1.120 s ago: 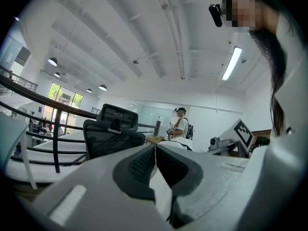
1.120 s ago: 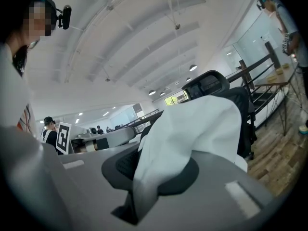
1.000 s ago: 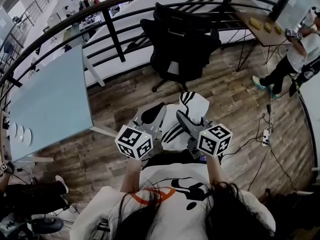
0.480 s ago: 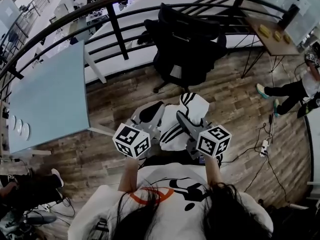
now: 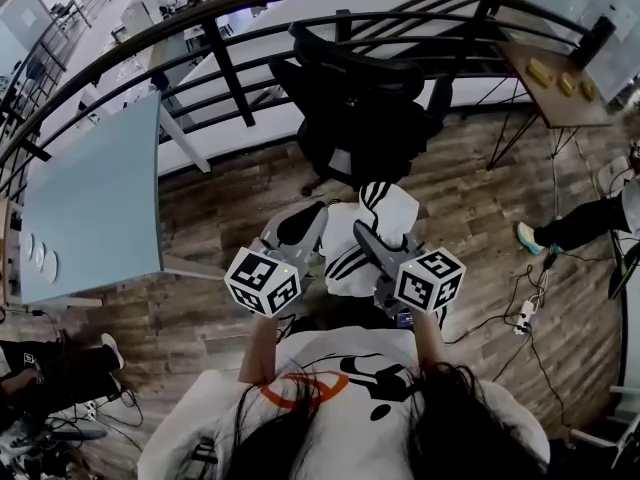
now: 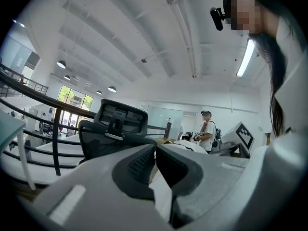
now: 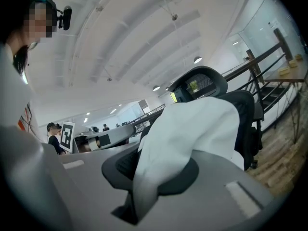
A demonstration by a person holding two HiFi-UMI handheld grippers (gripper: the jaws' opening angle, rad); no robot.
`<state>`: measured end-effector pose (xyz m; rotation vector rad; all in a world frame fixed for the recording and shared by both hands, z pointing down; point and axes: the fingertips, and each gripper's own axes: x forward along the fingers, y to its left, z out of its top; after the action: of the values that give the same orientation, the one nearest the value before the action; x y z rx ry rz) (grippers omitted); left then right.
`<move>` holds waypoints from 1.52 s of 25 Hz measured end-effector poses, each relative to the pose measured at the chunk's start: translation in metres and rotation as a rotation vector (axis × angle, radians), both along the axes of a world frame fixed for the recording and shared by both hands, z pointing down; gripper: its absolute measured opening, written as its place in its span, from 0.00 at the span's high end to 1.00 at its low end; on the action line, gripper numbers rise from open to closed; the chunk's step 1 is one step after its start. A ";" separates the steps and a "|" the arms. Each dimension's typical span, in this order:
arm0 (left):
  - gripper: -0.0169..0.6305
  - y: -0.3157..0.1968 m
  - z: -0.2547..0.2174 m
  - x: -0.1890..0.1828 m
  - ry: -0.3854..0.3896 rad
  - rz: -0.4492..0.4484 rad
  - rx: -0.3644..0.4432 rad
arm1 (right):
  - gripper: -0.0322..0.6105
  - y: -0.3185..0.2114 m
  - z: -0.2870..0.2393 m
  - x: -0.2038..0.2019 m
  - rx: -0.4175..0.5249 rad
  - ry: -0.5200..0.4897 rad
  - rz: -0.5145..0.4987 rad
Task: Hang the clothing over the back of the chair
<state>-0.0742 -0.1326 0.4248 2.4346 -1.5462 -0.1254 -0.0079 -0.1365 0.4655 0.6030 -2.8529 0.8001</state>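
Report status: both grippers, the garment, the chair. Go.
Fingers shut on the white striped garment: left gripper, right gripper. Bunched between them, not yet on the black office chair ahead. Nothing seen in the way.

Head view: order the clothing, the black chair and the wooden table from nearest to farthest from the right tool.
1. Clothing, clamped in the right tool itself.
2. Black chair, straight ahead, beyond the clothing.
3. Wooden table, farthest, off at the upper right.
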 end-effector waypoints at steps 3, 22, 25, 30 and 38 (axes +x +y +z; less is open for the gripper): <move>0.97 -0.022 0.003 0.016 -0.006 -0.015 -0.009 | 0.82 -0.026 -0.001 0.022 0.008 0.002 0.002; 0.97 -0.102 -0.005 0.071 -0.020 -0.066 -0.012 | 0.82 -0.151 -0.081 0.098 0.147 -0.064 -0.079; 0.97 -0.108 -0.009 0.062 -0.025 -0.062 -0.006 | 0.82 -0.162 -0.108 0.088 0.194 -0.093 -0.097; 0.97 -0.117 -0.015 0.041 -0.014 -0.065 0.004 | 0.82 -0.168 -0.158 0.074 0.264 -0.147 -0.140; 0.97 -0.101 -0.021 0.021 0.006 -0.068 0.022 | 0.82 -0.146 -0.250 0.037 0.422 -0.215 -0.278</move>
<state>-0.0527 -0.2333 0.4034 2.3960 -1.6342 -0.1633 0.0289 -0.2825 0.2157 0.1505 -3.2271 0.2300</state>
